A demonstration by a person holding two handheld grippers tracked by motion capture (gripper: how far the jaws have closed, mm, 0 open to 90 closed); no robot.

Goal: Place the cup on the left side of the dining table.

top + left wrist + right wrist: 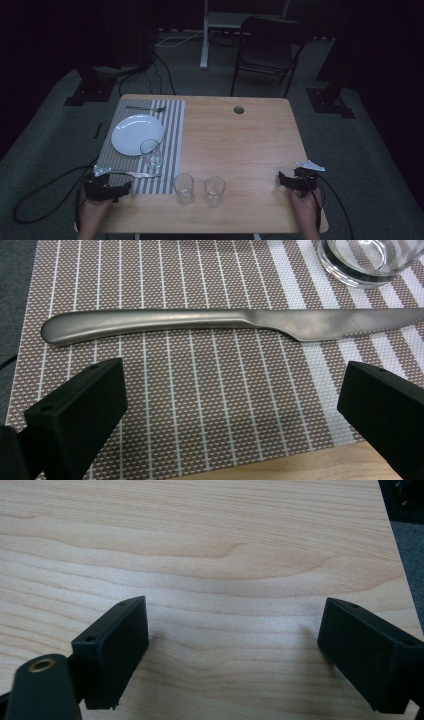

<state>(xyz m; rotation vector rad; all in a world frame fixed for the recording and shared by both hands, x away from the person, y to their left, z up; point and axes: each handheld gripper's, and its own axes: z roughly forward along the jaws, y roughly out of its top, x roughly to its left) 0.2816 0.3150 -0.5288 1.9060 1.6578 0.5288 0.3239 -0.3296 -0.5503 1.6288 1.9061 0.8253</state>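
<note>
A striped placemat covers the left part of the wooden table. On it lie a white plate, a fork at the far edge, an empty glass and a metal knife near the front. My left gripper rests just in front of the knife, open. Seen from the left gripper view, the knife lies crosswise beyond the left gripper, not touched. My right gripper sits at the table's front right, and in its own view the right gripper is open over bare wood.
Two empty glasses stand on the wood near the front edge, between the two grippers. A round cable hole is at the table's far side. A dark chair stands behind the table. A glass base stands just beyond the knife blade.
</note>
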